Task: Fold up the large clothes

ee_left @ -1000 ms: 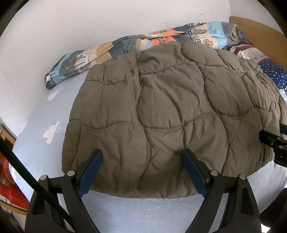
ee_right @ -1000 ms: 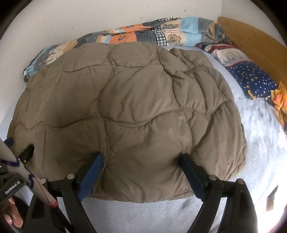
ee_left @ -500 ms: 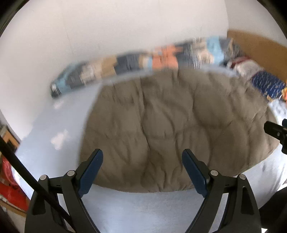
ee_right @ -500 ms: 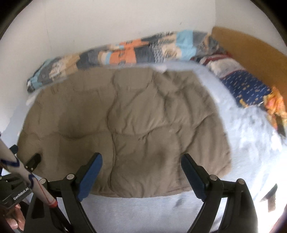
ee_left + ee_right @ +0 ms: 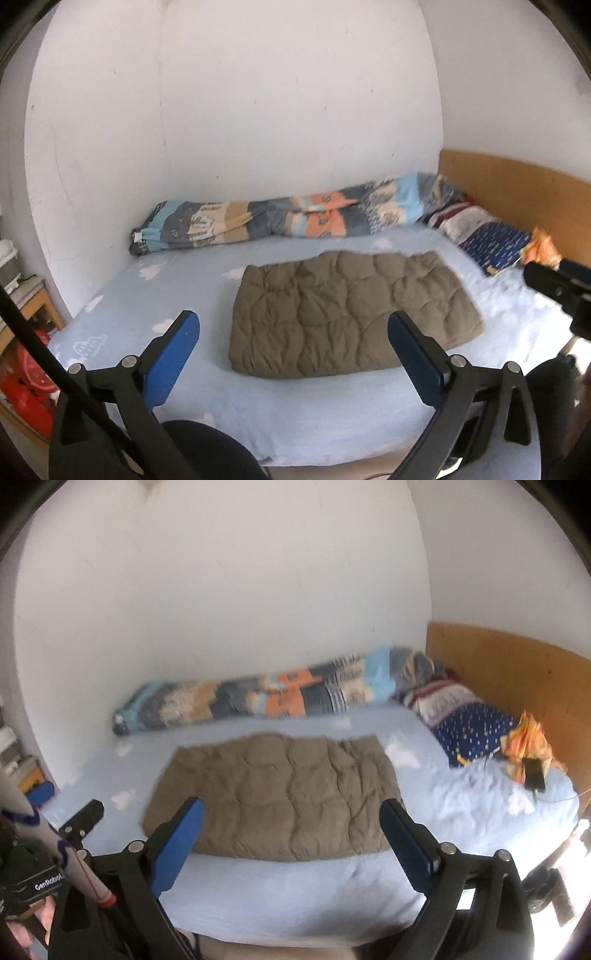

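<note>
A brown quilted jacket lies folded into a flat rectangle in the middle of the light blue bed; it also shows in the right wrist view. My left gripper is open and empty, held back from the near edge of the jacket and above the bed's front edge. My right gripper is open and empty, also held back from the jacket. Neither gripper touches the fabric.
A rolled patchwork blanket lies along the white wall at the back. A starry blue pillow, an orange cloth and a phone lie at the right by the wooden headboard. Red items sit at the far left.
Both grippers have pulled back and up from the jacket, which now looks much smaller and farther away. Both stayed open throughout.
</note>
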`<state>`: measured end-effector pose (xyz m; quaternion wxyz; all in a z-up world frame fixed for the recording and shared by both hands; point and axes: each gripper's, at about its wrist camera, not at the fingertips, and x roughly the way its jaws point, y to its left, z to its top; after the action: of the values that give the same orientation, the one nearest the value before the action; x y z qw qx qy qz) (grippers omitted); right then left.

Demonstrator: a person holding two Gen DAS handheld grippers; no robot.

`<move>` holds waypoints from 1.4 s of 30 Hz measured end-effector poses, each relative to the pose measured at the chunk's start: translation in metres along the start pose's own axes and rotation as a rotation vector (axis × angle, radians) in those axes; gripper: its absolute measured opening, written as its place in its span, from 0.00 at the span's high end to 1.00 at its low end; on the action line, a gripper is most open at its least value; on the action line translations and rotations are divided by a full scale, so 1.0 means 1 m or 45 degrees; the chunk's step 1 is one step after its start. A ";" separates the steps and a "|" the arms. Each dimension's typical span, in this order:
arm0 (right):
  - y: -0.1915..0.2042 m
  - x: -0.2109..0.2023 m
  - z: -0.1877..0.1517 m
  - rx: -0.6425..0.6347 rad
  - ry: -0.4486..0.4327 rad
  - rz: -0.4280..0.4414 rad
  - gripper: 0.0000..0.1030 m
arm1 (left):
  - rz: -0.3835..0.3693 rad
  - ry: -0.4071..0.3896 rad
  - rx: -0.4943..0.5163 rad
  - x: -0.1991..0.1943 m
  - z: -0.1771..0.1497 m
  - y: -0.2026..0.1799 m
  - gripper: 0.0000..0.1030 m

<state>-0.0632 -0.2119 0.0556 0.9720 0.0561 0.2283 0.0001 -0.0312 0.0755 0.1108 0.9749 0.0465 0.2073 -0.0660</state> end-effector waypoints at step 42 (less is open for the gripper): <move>0.031 0.072 -0.036 -0.095 0.265 -0.114 0.00 | 0.227 0.403 0.029 0.087 -0.048 0.005 0.01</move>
<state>-0.0142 -0.1753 -0.0044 0.9435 0.0092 0.3300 -0.0290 0.0291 0.0766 0.0313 0.9315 0.0855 0.3524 0.0267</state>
